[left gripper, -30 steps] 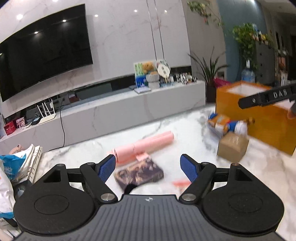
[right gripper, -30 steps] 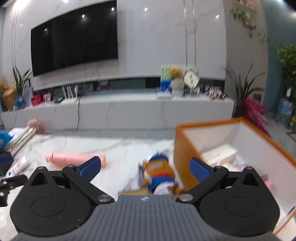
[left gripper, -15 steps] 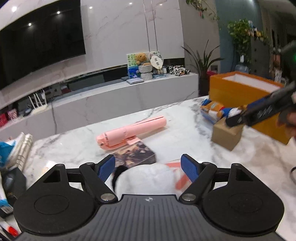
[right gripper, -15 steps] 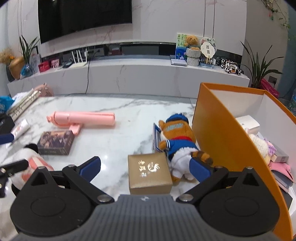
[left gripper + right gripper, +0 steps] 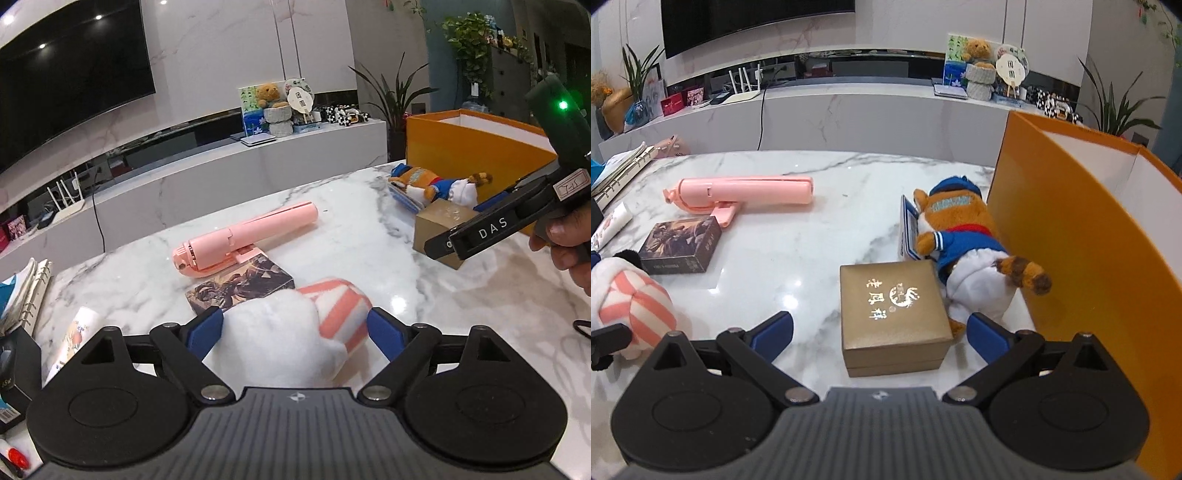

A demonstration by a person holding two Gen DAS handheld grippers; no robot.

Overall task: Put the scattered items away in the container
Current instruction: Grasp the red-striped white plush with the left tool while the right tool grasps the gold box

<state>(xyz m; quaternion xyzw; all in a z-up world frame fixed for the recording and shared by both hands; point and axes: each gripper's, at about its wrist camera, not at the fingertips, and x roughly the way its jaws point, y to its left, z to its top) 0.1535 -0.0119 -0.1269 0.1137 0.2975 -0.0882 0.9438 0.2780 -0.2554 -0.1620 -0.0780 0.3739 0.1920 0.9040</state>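
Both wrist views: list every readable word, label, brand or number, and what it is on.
"DAS": white letters on the right gripper's finger.
"老凤祥": gold characters with an emblem on the gold box.
Handwritten tag on the right gripper's body: too small to read.
Dark printed box, its side lettering: blurred.
Tube print: unreadable.

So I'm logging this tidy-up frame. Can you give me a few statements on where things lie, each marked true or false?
1. The gold box lies between the right tongs' fingers. True.
2. The pink fan is inside the orange container. False: it lies on the marble table.
3. The fox plush lies beside the container's wall. True.
4. The left tongs are shut and empty. False: opening, around the striped plush.
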